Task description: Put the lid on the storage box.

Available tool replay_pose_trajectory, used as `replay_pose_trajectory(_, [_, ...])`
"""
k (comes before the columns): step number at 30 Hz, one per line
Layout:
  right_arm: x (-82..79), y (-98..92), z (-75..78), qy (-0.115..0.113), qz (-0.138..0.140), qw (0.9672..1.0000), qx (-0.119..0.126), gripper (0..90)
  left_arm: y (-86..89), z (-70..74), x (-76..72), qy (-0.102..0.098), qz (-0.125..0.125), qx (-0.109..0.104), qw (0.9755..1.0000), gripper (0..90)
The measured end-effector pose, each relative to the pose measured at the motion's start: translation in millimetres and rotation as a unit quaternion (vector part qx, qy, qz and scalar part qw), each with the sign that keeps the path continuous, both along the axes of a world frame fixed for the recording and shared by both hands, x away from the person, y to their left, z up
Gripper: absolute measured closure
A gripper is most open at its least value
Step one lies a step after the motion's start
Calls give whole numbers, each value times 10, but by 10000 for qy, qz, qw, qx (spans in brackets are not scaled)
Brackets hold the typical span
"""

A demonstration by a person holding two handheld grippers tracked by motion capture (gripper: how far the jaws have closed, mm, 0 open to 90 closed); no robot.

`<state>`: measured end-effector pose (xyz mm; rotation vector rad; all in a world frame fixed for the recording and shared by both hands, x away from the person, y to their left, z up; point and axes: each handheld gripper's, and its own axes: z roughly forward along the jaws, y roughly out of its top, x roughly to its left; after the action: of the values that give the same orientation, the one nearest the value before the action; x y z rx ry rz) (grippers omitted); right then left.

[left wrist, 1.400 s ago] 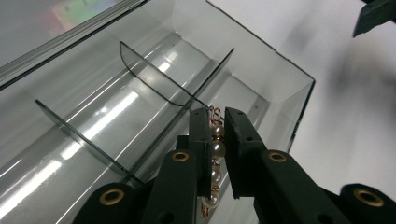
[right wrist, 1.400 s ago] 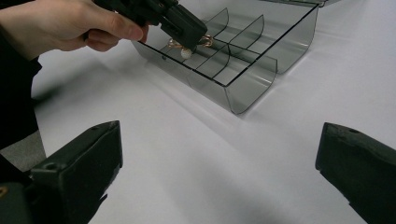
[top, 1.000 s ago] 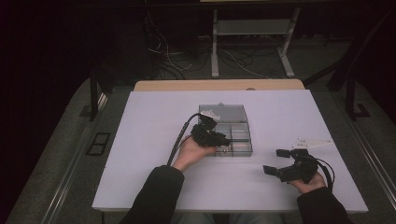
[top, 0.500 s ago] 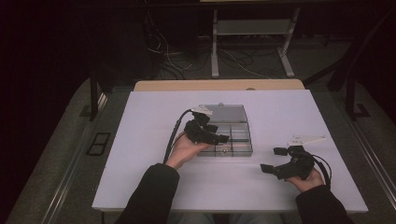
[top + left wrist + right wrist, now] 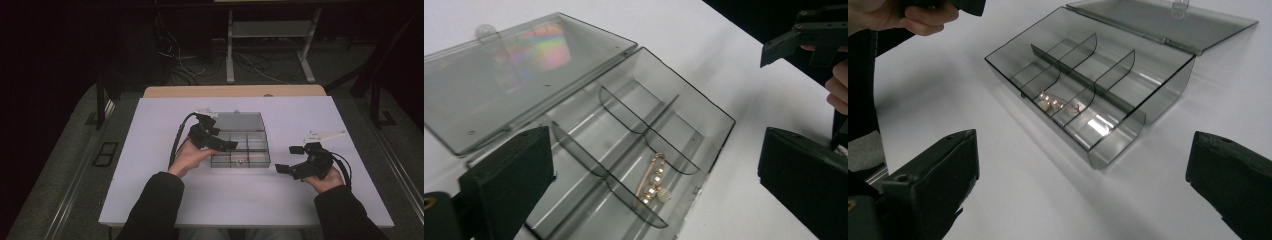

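A clear grey compartment box [image 5: 265,162] stands mid-table with its lid [image 5: 240,121] folded back. A gold pin with pearls [image 5: 654,182] lies in a front compartment, also in the right gripper view [image 5: 1053,104]. My left gripper [image 5: 221,133] hovers over the box's left part. Its jaws have just been opening and now stand open with nothing between them [image 5: 654,150]. My right gripper [image 5: 287,159] is open to the right of the box, pointing at it [image 5: 1083,165], apart from it.
The white table [image 5: 150,200] has bare room in front of and beside the box. A white slip [image 5: 325,135] lies at the right. A small white scrap [image 5: 202,111] sits by the lid's left corner. Cables and a metal stand [image 5: 230,60] lie beyond the far edge.
The left gripper's jaws opened wide and it lifted and drew back to the left over the box. The right gripper rose and came a little closer to the box.
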<state>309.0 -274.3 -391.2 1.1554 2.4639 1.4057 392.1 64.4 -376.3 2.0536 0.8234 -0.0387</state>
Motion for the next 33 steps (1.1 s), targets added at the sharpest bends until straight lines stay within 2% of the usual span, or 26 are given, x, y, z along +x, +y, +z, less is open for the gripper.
replay_pose_trajectory(5, [139, 42, 68, -58, 15, 10000, -16, 4, 44, 21, 55, 20, 142, -84, 9999, 0])
replay_pose_trajectory(12, [323, 107, 159, -88, 56, 9999, -97, 4, 85, 102, 149, -84, 73, 45, 9999, 0])
replay_pose_trajectory(17, [437, 155, 222, -100, 91, 9998, -133, 4, 111, 178, 218, -136, 116, 38, 9998, 0])
replay_pose_trajectory(22, [562, 189, 272, -91, 54, 9997, -202, 4, 139, 236, 300, -183, 142, 161, 9996, 0])
replay_pose_trajectory(33, [859, 297, 296, -45, 23, 9995, -297, 4, 149, 246, 473, -155, 275, 313, 9990, 0])
